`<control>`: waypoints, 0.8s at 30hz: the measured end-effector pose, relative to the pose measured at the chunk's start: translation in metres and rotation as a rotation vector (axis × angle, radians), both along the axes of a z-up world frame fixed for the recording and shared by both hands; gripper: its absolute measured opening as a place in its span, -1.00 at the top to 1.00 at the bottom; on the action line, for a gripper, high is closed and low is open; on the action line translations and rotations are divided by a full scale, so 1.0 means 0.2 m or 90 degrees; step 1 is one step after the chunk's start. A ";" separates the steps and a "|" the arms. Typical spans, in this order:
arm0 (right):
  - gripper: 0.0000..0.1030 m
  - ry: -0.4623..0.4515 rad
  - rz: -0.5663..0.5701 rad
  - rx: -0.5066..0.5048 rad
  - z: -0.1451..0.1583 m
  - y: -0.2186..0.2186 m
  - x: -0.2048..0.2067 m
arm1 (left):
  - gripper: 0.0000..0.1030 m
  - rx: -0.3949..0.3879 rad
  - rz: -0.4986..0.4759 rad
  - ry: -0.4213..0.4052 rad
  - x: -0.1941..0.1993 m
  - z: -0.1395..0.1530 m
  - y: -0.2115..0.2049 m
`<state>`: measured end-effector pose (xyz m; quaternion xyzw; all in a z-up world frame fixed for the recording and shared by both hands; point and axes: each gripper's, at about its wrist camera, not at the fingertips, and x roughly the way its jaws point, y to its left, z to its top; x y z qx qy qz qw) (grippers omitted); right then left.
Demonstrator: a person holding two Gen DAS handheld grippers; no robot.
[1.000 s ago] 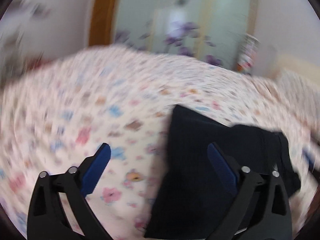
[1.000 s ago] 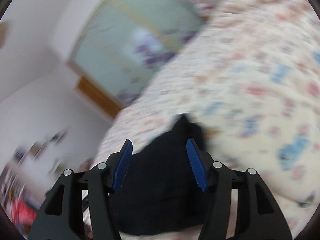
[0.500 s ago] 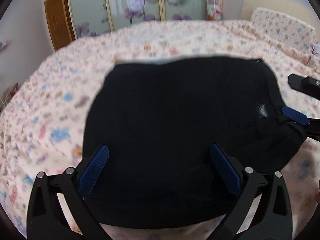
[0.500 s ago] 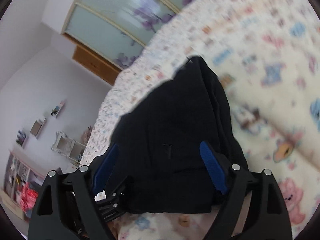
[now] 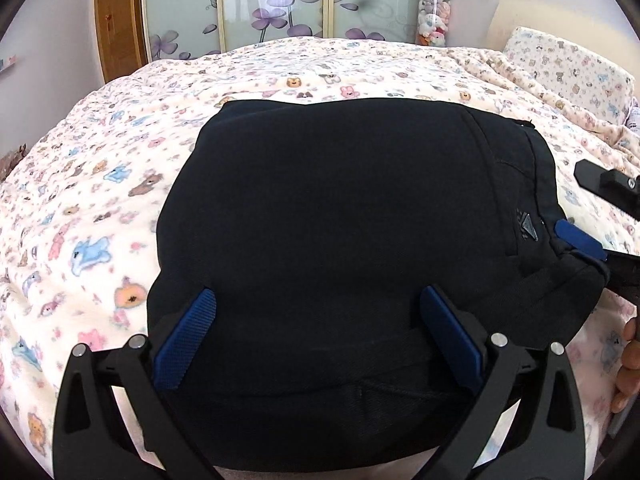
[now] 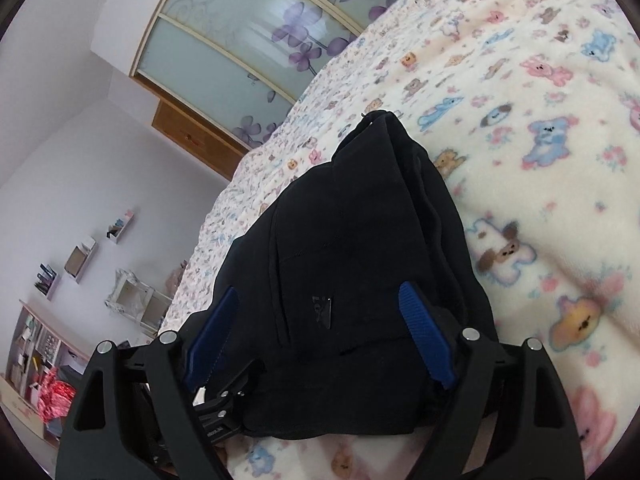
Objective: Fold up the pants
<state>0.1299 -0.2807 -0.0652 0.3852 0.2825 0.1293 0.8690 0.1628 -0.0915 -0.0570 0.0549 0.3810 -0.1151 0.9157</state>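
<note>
A bed with a bear-print blanket point(image 5: 120, 184) stands before flowered sliding doors point(image 5: 276, 4), and the folded black pants point(image 5: 352, 216) fill the frame centre, long axis left-right, between the spread left gripper point(image 5: 318, 334) and spread right gripper point(image 6: 320, 334).

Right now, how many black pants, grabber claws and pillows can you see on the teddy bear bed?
Black pants: 1
Grabber claws: 2, the left gripper and the right gripper
Pillows: 1
Total: 4
</note>
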 end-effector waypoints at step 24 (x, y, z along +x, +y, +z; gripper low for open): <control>-0.97 0.003 -0.173 -0.444 0.32 0.29 -0.69 | -0.97 0.015 0.060 -0.214 -0.77 0.22 0.29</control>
